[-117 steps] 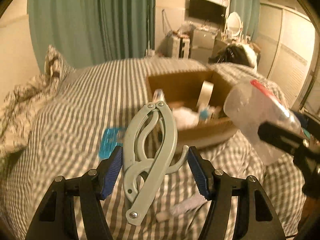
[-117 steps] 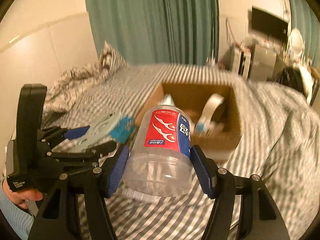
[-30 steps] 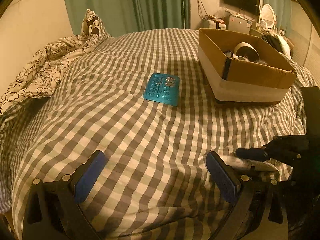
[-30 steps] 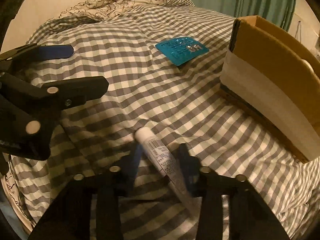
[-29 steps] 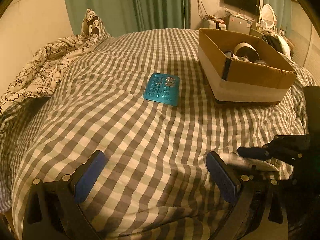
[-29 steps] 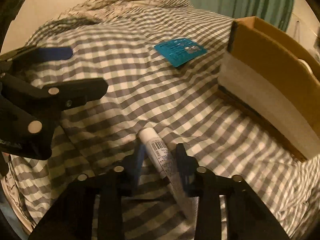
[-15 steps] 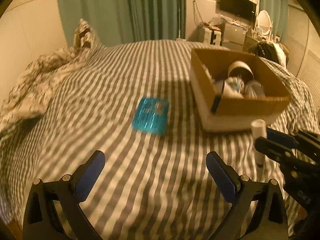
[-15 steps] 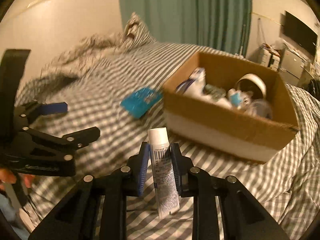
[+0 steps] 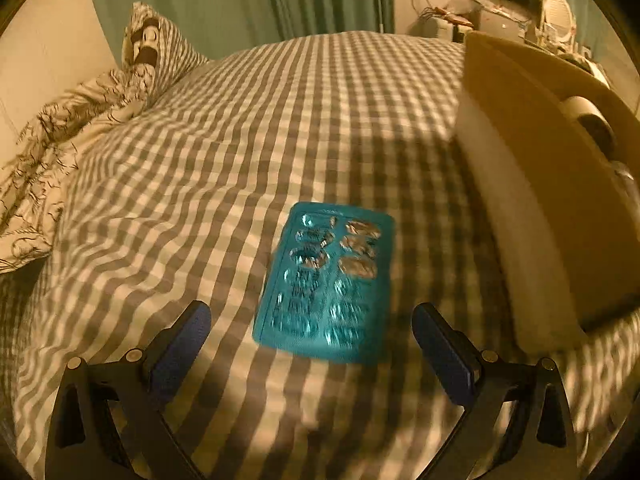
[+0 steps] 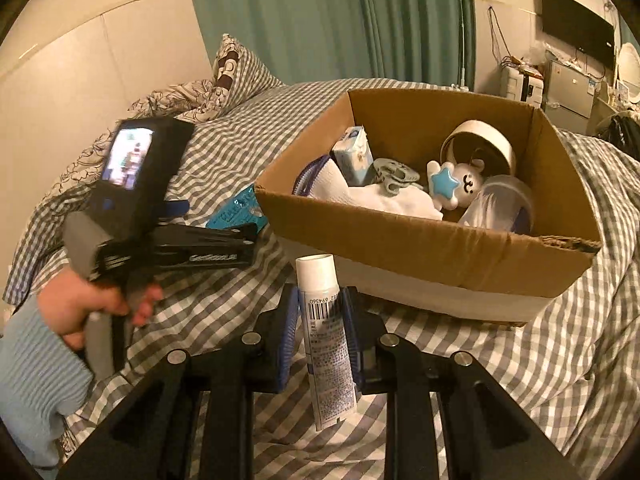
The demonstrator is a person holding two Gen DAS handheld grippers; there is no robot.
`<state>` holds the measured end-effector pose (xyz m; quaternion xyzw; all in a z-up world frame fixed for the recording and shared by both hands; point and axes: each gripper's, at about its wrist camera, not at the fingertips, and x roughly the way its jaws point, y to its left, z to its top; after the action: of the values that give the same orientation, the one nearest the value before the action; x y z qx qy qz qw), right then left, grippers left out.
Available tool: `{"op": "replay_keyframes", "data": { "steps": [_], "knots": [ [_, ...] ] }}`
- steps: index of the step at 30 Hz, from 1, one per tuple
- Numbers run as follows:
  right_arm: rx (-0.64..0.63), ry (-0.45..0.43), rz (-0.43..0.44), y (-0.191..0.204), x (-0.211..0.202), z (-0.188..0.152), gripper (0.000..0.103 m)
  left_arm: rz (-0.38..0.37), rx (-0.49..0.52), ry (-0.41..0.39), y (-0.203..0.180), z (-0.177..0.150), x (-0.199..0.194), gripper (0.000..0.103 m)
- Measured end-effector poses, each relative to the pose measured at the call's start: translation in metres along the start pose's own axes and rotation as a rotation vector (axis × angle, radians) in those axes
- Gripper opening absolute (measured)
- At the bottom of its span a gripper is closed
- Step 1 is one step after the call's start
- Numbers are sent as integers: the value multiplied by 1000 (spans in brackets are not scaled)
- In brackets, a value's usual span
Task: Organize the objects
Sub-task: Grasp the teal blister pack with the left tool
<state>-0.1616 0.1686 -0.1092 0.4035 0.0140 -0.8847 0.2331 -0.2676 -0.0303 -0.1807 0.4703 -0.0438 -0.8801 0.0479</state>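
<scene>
R gripper (image 10: 320, 332) clamps white tube (image 10: 326, 336) nr box (image 10: 432, 248); L gripper (image 9: 312, 344) wide open over teal blister pack (image 9: 328, 284)

Warm, dim light falls on a bed (image 9: 224, 168) with grey checked bedding, teal curtains (image 10: 332, 20) behind it and a wall-mounted television (image 10: 576, 36) beyond.

Left claw (image 9: 311, 334) agape, right claw (image 10: 319, 322) clamped.

Glossy plastic blister pack (image 9: 326, 284), matt cardboard box (image 10: 436, 240)
</scene>
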Motion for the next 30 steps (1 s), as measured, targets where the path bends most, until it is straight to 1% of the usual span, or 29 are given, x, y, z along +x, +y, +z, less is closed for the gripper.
{"op": "replay_keyframes", "data": {
  "steps": [3, 5, 6, 7, 11, 16, 19, 22, 23, 25, 29, 30],
  "knots": [
    [20, 11, 15, -5, 5, -1, 22, -40, -10, 16, -2, 7, 16, 103],
    [31, 18, 16, -8, 6, -3, 22, -48, -1, 28, -5, 6, 22, 97],
    [35, 22, 18, -9, 7, -4, 22, -57, 13, 34, -6, 4, 23, 83],
    [39, 23, 18, -10, 6, -5, 22, -70, 22, 39, -7, 2, 23, 73],
    [40, 12, 6, -9, 0, -6, 22, -83, 42, 55, -11, -7, 8, 72],
    [36, -20, -22, -2, -17, -4, 22, -100, 73, 21, -19, -29, -41, 72],
    [48, -58, -34, 2, -36, -3, 22, -122, 78, -28, -21, -41, -80, 72],
    [51, -104, -53, 7, -60, 0, 22, -147, 77, -94, -24, -44, -120, 72],
    [52, -123, -54, 8, -69, 2, 22, -156, 79, -131, -25, -44, -139, 72],
    [46, -162, -59, 12, -89, 8, 22, -172, 90, -191, -27, -40, -166, 72],
    [8, -249, -96, 19, -132, 30, 22, -202, 97, -298, -37, -27, -218, 72],
    [7, -264, -97, 18, -139, 35, 22, -210, 95, -314, -36, -19, -222, 72]
  ]
}}
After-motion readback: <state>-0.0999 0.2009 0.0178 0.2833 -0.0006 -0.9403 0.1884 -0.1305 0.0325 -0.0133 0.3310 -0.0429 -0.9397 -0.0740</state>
